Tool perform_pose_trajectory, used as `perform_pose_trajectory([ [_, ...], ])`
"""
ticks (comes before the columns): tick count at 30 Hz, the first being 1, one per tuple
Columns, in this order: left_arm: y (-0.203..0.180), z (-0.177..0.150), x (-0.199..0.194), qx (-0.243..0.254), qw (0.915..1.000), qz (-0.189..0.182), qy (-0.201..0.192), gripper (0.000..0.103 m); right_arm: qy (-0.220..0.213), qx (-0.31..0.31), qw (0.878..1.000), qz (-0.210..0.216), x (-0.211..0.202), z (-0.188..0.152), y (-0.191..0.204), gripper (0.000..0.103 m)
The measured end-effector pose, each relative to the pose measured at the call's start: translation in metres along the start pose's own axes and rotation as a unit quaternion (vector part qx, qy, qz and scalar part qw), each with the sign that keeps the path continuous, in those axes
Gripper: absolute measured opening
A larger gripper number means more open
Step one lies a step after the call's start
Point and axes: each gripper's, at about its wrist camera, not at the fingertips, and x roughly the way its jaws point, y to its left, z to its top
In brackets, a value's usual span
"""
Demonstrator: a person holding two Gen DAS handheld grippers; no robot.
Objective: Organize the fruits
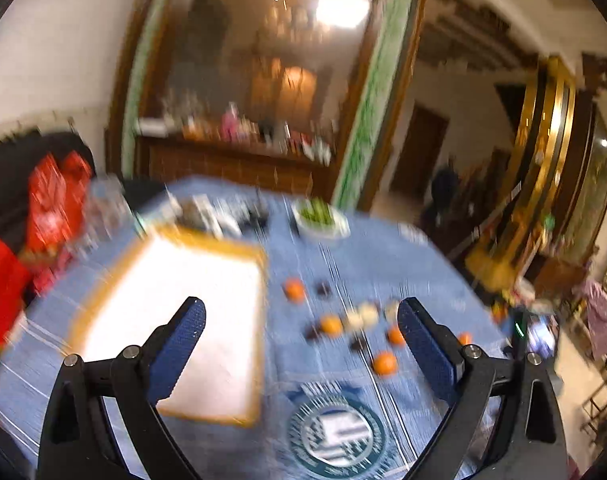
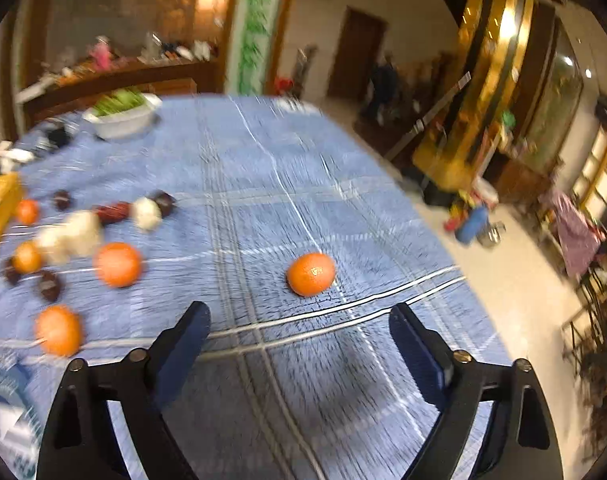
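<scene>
Several oranges, dark fruits and pale white pieces lie scattered on a blue checked tablecloth [image 2: 263,184]. In the right wrist view one orange [image 2: 311,274] lies alone just ahead of my open, empty right gripper [image 2: 299,320]. Other oranges [image 2: 118,264] [image 2: 58,330] and white pieces [image 2: 145,213] lie to its left. In the left wrist view my left gripper [image 1: 301,312] is open and empty above the cloth, with a white tray with a yellow rim [image 1: 191,320] under its left finger and the fruit cluster [image 1: 331,325] ahead to the right. Both views are blurred.
A white bowl of green vegetables [image 2: 123,118] [image 1: 321,220] stands at the far side of the table. Red bags [image 1: 51,200] and a clear jar [image 1: 103,208] sit at the far left. The table's right edge [image 2: 423,208] drops to the floor.
</scene>
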Motion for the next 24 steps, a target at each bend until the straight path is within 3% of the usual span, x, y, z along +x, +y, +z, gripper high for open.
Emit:
perform_pose_trajectory([
  [5, 0.038, 0.06, -0.066, 0.007, 0.9961, 0.027, -0.084, 0.097, -0.099, -0.003, 0.995, 0.012, -0.097, 0.014, -0.031, 0.093],
  [9, 0.047, 0.096, -0.112, 0.044, 0.9877, 0.05, -0.142, 0.101, -0.173, 0.013, 0.985, 0.002, -0.171, 0.036, -0.071, 0.093],
  [12, 0.048, 0.118, -0.132, 0.064, 0.9824, 0.066, -0.162, 0.102, -0.229, 0.019, 0.973, -0.033, -0.222, 0.051, -0.099, 0.095],
  [15, 0.051, 0.128, -0.141, 0.043, 0.98, 0.072, -0.18, 0.102, -0.265, 0.03, 0.963, -0.048, -0.248, 0.06, -0.118, 0.1],
  [16, 0.052, 0.128, -0.143, 0.038, 0.9795, 0.073, -0.184, 0.102, -0.261, 0.042, 0.964, -0.021, -0.249, 0.061, -0.125, 0.1],
  [18, 0.051, 0.127, -0.145, 0.026, 0.9789, 0.074, -0.189, 0.102, -0.226, 0.085, 0.967, 0.08, -0.239, 0.061, -0.141, 0.1],
  [19, 0.052, 0.128, -0.147, 0.016, 0.9796, 0.069, -0.188, 0.102, -0.21, 0.112, 0.962, 0.132, -0.232, 0.057, -0.149, 0.1],
  [21, 0.053, 0.131, -0.151, 0.004, 0.9815, 0.056, -0.183, 0.102, -0.194, 0.184, 0.937, 0.224, -0.214, 0.042, -0.166, 0.1],
  [24, 0.052, 0.139, -0.159, 0.002, 0.9835, 0.049, -0.174, 0.102, -0.189, 0.244, 0.915, 0.258, -0.201, 0.026, -0.18, 0.1],
])
